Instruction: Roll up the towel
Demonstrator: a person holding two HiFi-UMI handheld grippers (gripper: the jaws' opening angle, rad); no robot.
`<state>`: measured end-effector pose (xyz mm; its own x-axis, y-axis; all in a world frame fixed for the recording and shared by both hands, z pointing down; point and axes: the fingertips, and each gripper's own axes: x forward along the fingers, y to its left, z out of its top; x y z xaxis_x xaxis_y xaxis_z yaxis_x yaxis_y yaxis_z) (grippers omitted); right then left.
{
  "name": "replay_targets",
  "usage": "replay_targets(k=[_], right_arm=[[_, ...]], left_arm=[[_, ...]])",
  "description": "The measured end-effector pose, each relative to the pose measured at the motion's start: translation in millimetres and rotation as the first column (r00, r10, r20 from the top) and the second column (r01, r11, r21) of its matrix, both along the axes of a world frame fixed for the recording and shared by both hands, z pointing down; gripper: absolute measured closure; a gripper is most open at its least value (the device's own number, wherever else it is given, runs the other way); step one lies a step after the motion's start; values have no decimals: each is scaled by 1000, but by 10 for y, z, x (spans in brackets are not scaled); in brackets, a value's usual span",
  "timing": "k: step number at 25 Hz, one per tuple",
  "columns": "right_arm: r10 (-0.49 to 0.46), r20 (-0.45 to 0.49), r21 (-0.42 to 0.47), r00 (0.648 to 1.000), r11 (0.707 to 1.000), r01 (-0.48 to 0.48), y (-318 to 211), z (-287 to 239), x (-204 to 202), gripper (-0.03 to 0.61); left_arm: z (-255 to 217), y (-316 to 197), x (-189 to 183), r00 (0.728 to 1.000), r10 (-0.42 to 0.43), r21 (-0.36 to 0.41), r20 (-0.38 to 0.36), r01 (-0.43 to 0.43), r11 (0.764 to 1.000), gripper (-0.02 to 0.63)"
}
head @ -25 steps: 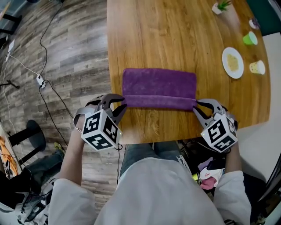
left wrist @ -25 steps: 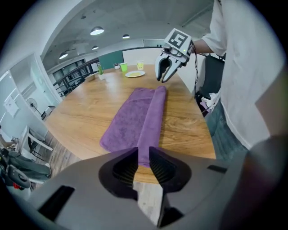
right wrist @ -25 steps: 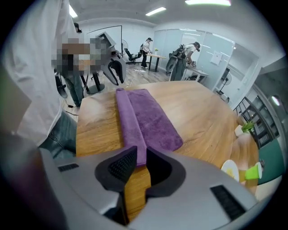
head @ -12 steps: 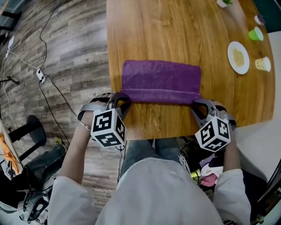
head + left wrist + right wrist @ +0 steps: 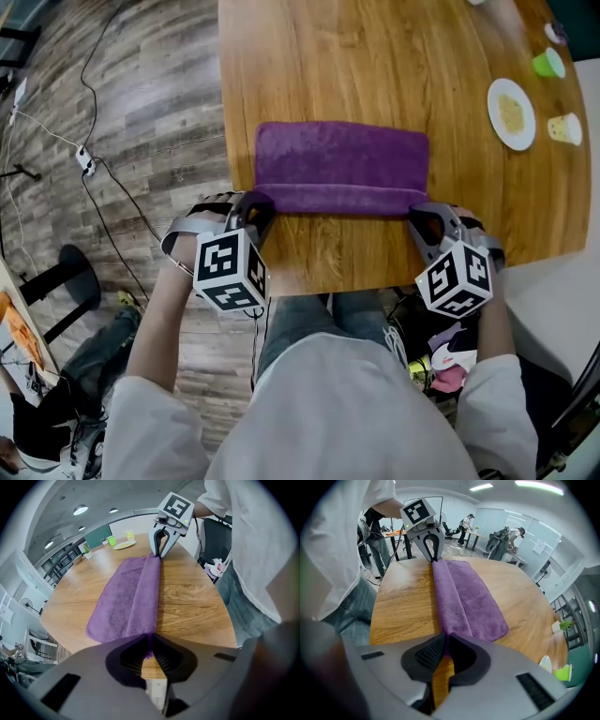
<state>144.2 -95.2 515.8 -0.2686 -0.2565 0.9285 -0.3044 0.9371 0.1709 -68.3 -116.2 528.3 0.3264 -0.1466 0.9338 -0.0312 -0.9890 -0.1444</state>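
A purple towel [image 5: 342, 159] lies flat on the wooden table [image 5: 328, 56], and its near long edge is turned over into a thick fold. At the fold's left end, my left gripper [image 5: 259, 204] has its jaws closing, with towel cloth pinched between the tips [image 5: 150, 644]. The right gripper [image 5: 418, 214] is at the fold's right end, its jaws also closing on cloth [image 5: 446, 646]. Both point steeply down. Each gripper view looks along the fold to the other gripper: the right one [image 5: 159, 550] and the left one [image 5: 432, 555].
At the table's far right stand a white plate [image 5: 511, 112], a green cup [image 5: 549, 63] and a pale cup [image 5: 565, 129]. The table's near edge runs just below the grippers. Cables and a power strip [image 5: 86, 164] lie on the wood floor to the left.
Both grippers have sunk a little and rolled, bringing the towel's near fold down onto the table. Their jaws have narrowed on the cloth.
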Motion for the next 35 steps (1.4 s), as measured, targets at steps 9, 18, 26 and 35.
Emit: replay_targets(k=[9,18,26,35], right_arm=[[6,21,-34,1000,999,-6,224,43,23,560],[76,72,-105,994,992,-68,345,-197,15,560],[124,71,-114,990,987,-115,42,-220,61,558],[152,57,-139,987,980,-143,-198,-56,112,555]], left_arm=[[-9,221,-36,998,-54,-12,-12,54,998,586],[-187,294,-102,997,-72,-75,-24,70,995,586],[-208,-73,-78,997,-72,-69,-26,70,995,586],[-59,-331,-21,997,-72,-111,-2,72,991,583]])
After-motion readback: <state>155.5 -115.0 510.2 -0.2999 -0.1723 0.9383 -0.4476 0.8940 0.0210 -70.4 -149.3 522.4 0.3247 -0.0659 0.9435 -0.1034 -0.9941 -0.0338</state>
